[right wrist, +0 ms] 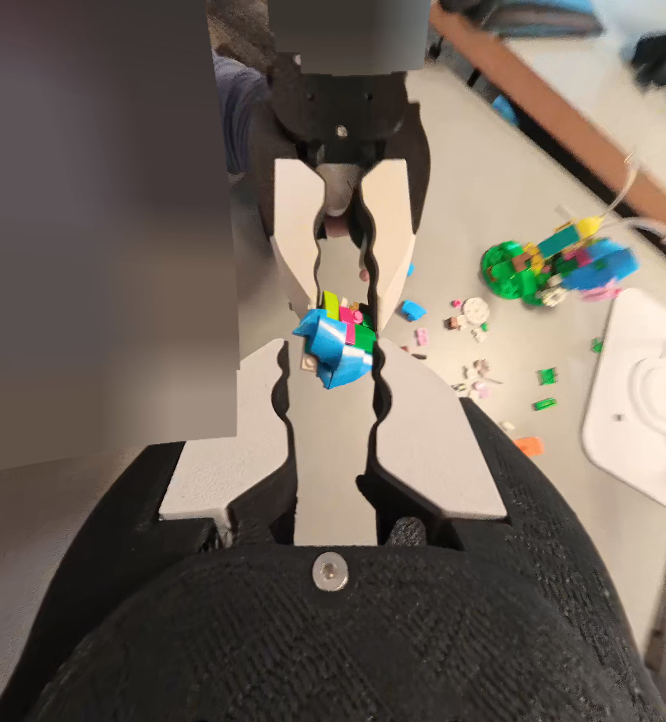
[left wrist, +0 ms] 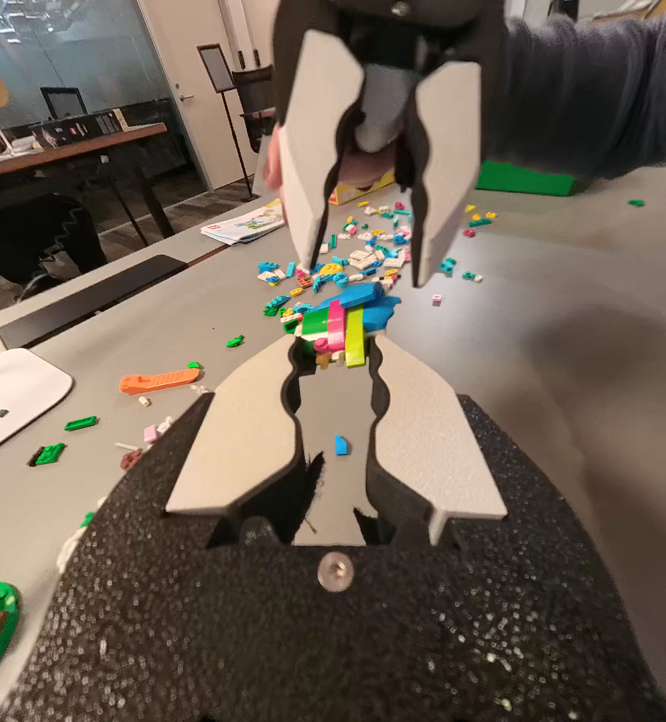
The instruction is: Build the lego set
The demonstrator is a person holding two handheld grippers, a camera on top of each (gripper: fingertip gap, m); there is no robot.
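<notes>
My left gripper [left wrist: 335, 342] is shut on a small lego sub-assembly [left wrist: 343, 320] of blue, green, pink and lime pieces and holds it above the grey table [left wrist: 558, 371]. My right gripper [left wrist: 362, 273] comes in from the far side, open and empty, with its tips just above the blue end of the assembly. In the right wrist view the assembly [right wrist: 335, 347] sits between the spread tips of my right gripper [right wrist: 331, 344], and my left gripper [right wrist: 347, 312] grips its far end. Whether the right fingers touch it I cannot tell.
A pile of loose pieces [left wrist: 362, 250] lies beyond the grippers, with a booklet [left wrist: 241, 228] and a green baseplate [left wrist: 526, 177] farther back. An orange brick separator [left wrist: 159, 381], a white tray [left wrist: 11, 394] and a larger built model [right wrist: 558, 265] lie to the side. Both grippers' tips are close together, under 4 cm apart.
</notes>
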